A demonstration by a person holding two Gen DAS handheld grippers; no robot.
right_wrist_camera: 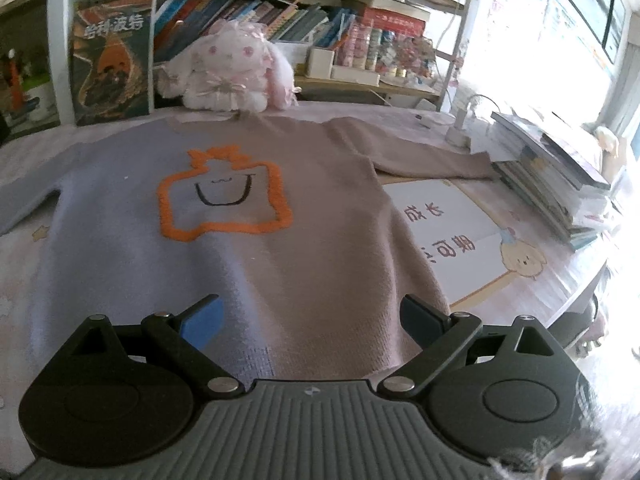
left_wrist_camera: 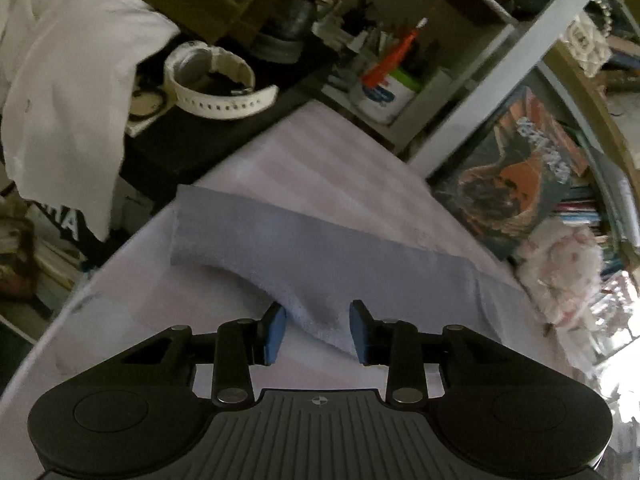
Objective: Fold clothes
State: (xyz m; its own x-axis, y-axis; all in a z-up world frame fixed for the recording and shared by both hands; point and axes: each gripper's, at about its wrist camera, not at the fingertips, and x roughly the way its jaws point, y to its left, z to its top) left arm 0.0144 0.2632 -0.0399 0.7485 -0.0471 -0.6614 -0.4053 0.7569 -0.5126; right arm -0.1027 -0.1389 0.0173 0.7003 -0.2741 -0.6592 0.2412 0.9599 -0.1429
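Left wrist view: left gripper (left_wrist_camera: 318, 330) has its jaws spread, blue pads either side of a raised fold of the sweater sleeve (left_wrist_camera: 304, 256); pads not pressed onto the cloth, contact unclear. Sleeve lies flat on the pale pink table cover (left_wrist_camera: 320, 152), cuff end pointing away from the gripper toward a black stand (left_wrist_camera: 188, 152). White belt (left_wrist_camera: 216, 84) coiled on that stand, white garment (left_wrist_camera: 68, 80) draped beside the belt. Pen cup (left_wrist_camera: 380, 96) on a shelf behind the sleeve; poster book (left_wrist_camera: 516, 168) and plush rabbit (left_wrist_camera: 560, 276) off past the sleeve's shoulder end.

Right wrist view: right gripper (right_wrist_camera: 310, 322) spread wide, hovering over the hem of the sweater (right_wrist_camera: 280, 240), nothing between its pads. Sweater spread flat, front up, on the table cover, orange outlined figure (right_wrist_camera: 224, 196) on the chest, far sleeve (right_wrist_camera: 424, 156) stretched out toward a book stack (right_wrist_camera: 560, 184). Plush rabbit sits just behind the collar, poster book beside the rabbit. Cartoon sheet (right_wrist_camera: 452, 236) lies beside the sweater's side edge, under the far sleeve.
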